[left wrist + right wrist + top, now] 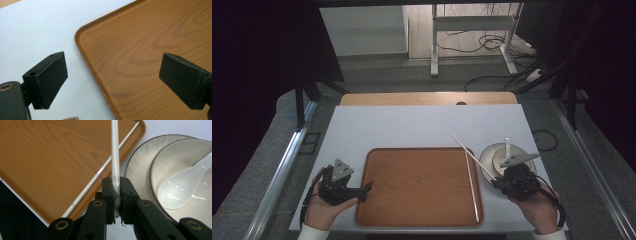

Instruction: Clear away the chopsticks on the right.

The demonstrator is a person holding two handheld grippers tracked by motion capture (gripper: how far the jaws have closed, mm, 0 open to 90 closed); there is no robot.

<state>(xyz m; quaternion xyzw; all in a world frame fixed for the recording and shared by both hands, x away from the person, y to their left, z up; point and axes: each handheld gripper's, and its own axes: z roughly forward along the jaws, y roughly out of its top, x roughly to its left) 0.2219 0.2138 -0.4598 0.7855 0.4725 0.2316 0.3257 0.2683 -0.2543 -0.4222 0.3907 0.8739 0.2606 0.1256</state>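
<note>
A white chopstick (115, 157) is clamped in the right gripper (116, 195). A second chopstick (100, 172) is laid in the wooden tray (50, 157). The left gripper (112, 80) is held wide and empty.

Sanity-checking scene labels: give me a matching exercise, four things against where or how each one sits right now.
Things:
1. chopstick in the jaws
2. second chopstick
3. spoon
4. left gripper

Places or states:
A. lying in the bowl, which sits on a plate
B. open, with nothing between the jaws, over the left edge of the tray
C. clamped in the right gripper, pointing up and away
D. lying flat along the tray's right side

Pairs: 1-C, 2-D, 3-A, 4-B
</note>
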